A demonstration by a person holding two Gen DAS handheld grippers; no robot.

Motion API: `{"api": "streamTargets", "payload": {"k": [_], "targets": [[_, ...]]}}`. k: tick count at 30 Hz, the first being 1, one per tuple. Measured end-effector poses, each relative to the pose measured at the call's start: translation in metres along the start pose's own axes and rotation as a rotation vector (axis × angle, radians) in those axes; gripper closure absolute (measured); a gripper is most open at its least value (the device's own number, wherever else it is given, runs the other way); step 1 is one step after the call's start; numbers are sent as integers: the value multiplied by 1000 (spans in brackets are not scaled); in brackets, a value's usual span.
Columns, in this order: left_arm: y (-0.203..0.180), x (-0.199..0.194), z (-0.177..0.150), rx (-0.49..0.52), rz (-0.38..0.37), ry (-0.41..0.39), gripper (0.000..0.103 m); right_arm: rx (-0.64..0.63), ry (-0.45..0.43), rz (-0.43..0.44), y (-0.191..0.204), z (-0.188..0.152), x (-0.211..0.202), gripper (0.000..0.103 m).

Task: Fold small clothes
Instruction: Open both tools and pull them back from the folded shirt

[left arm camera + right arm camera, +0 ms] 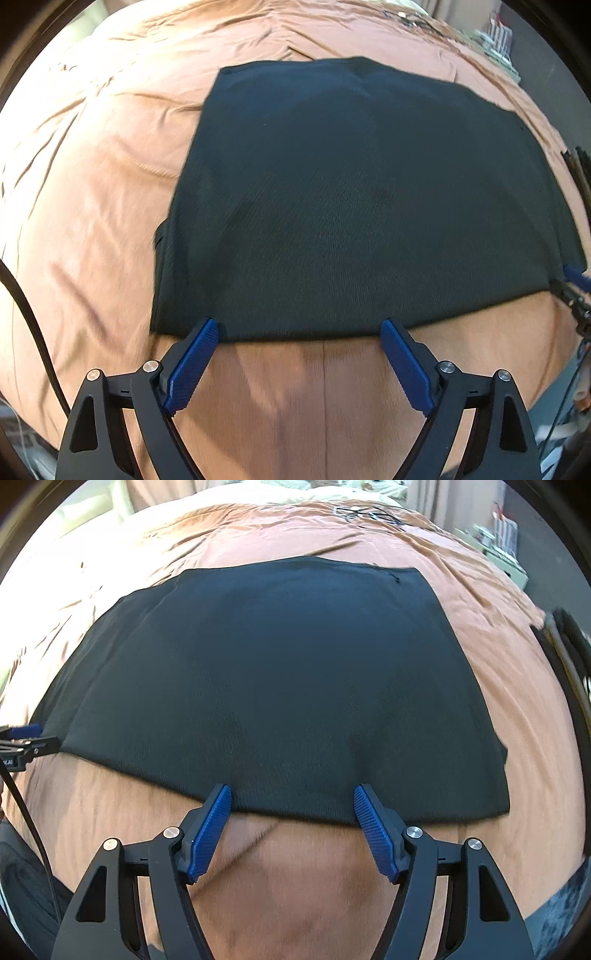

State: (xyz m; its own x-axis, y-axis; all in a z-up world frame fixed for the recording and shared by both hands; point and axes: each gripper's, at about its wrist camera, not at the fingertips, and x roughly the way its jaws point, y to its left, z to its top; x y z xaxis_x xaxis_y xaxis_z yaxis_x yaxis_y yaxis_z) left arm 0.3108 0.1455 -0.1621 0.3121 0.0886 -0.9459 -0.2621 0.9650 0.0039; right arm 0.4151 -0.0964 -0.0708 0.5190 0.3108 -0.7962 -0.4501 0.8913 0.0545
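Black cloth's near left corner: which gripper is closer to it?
Left. The left gripper is at the near hem of the cloth, just beside that corner. The right gripper is further along the same hem, toward the other corner.

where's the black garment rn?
The black garment lies flat on the orange bedspread, mid-frame in both wrist views, its near edge at both open hand-held grippers' fingertips.

The dark garment [362, 199] was matt cloth with a fine, mesh-like knit, lying smooth. Under it the orange bedsheet [92, 192] was soft woven cloth with a faint sheen and many creases. The left gripper [299, 328] and right gripper [291, 794] were matt black plastic with bright metal pins, and their blue pads [373, 827] were ribbed and rough-looking.
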Motion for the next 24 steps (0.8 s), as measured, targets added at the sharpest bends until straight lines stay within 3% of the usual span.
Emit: {"api": "streamTargets", "payload": {"k": [7,15,24], "targets": [[12,-53,-21,-51,-31,-83,13,64,13,10,-6,-22,-27,35],[34,-120,-49,-84,-39,-206,13,147,-67,43,-31,-48,-96,35],[36,-158,-84,-84,-51,-291,13,182,-148,31,-49,-89,-163,35]]}}
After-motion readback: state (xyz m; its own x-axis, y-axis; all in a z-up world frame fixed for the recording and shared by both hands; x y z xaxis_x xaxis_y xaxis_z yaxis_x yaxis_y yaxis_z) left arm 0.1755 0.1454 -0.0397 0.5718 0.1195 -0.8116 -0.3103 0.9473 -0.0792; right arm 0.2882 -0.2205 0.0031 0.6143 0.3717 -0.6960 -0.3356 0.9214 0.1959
